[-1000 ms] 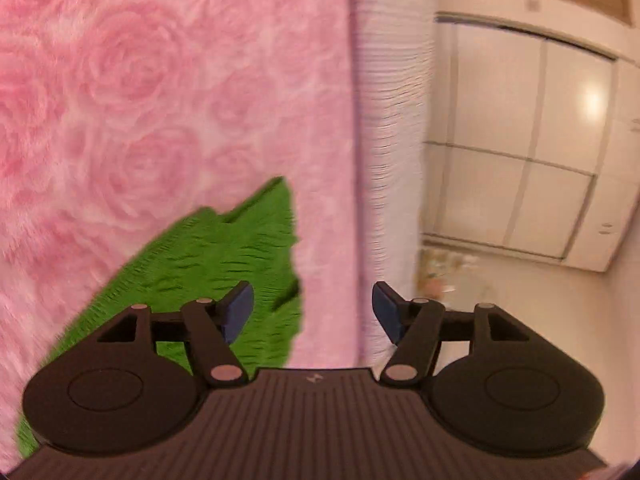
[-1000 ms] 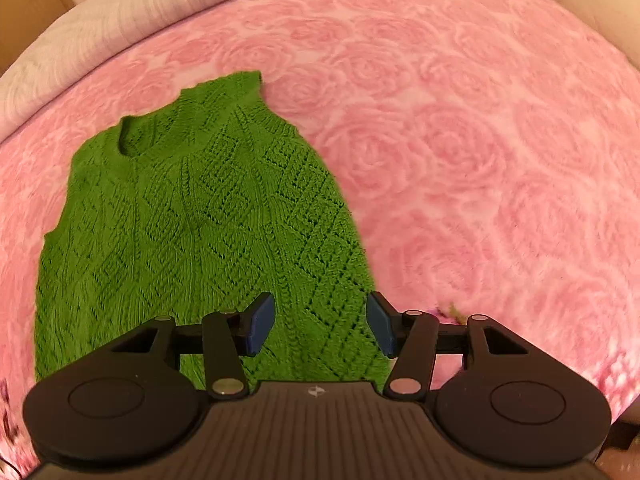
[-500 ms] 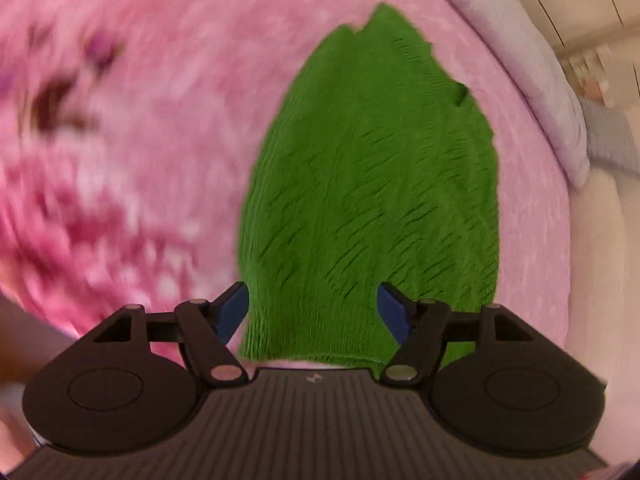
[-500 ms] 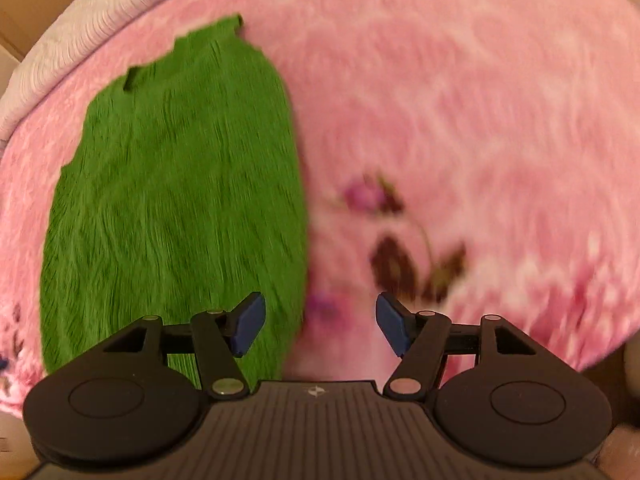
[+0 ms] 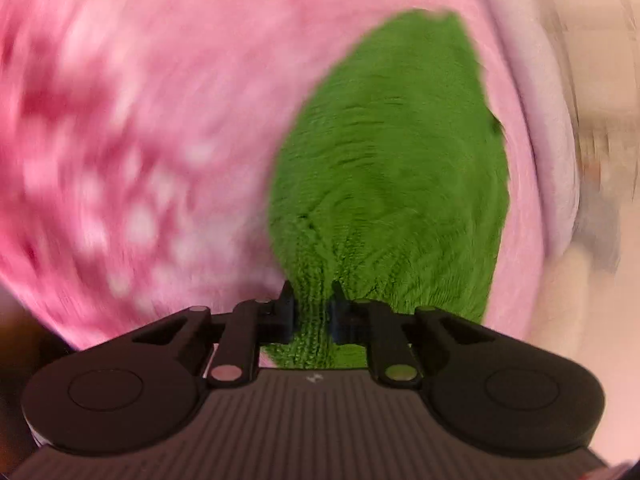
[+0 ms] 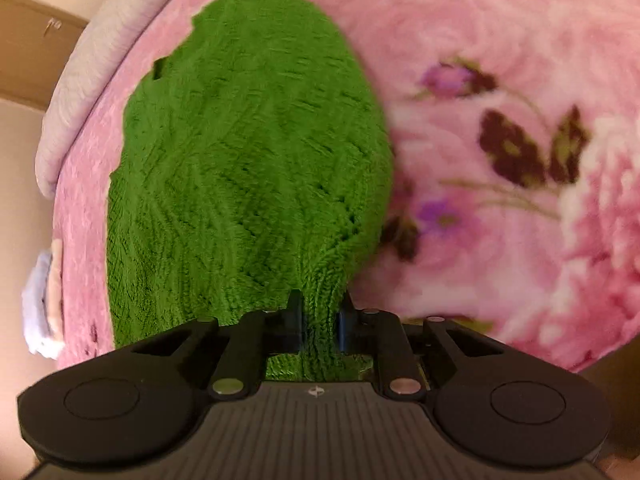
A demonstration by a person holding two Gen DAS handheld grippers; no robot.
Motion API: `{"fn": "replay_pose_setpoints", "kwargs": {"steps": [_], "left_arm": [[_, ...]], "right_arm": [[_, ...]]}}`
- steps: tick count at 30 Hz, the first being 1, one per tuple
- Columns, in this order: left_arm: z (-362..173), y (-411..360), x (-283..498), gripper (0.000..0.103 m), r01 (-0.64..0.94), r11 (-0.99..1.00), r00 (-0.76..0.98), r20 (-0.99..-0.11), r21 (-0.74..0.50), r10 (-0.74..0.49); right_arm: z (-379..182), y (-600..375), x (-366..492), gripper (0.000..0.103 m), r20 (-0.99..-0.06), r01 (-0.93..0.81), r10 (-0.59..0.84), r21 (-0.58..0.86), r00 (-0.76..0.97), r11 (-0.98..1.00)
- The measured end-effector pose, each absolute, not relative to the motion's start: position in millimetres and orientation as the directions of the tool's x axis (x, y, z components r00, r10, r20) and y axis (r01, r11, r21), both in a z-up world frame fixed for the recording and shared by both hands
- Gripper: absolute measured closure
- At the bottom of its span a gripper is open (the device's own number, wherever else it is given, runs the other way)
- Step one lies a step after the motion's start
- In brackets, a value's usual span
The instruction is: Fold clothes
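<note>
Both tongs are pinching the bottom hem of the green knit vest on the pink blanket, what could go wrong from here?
1. Each of the tongs, left and right, is closing on only a small bunch of the vest's hem, so the loose knit might slip out when lifted.
2. The open lace stitches could stretch or snag where they are pinched.
3. The plush blanket may drag on the knit, so the fold could land crooked or bunched.
</note>
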State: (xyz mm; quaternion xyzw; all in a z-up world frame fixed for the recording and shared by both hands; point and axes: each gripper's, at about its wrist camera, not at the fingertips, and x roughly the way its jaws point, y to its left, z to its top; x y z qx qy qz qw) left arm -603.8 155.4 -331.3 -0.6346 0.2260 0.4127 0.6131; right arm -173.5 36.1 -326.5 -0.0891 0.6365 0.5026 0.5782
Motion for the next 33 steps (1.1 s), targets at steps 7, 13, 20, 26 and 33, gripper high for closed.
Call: {"fn": "replay_pose_setpoints", "kwargs": {"steps": [7, 13, 20, 26, 33], "left_arm": [[-330.3, 143.2, -593.3, 0.093, -0.895, 0.220, 0.421, -0.897, -0.388, 0.134], [-302.8, 139.5, -587.7, 0.089, -0.902, 0.328, 0.340, -0.931, -0.282, 0.132], [-305.5, 155.3, -542.8, 0.080, -0.878, 0.446, 0.263, -0.954, -0.176, 0.142], [-324.6, 134.5, -519.1, 0.074, -0.844, 0.535, 0.151, -0.971, -0.029, 0.186], [-287.2, 119.2, -533.1, 0.071, -0.899, 0.435, 0.126, -0.983, -0.055, 0.136]], "right_arm": [[-334.0, -6.8, -155.1, 0.098, -0.882, -0.666, 0.421, 0.444, -0.210, 0.599], [-310.9, 6.7, -180.1, 0.079, -0.933, -0.745, 0.356, 0.273, -0.050, 0.609], [-289.9, 29.5, -225.1, 0.059, -0.909, -0.842, 0.391, 0.096, 0.143, 0.532], [-317.6, 22.4, -241.3, 0.057, -0.957, -0.844, 0.272, 0.062, 0.101, 0.533], [-280.5, 4.8, -239.5, 0.050, -0.975, -0.840, 0.218, 0.088, 0.037, 0.535]]}}
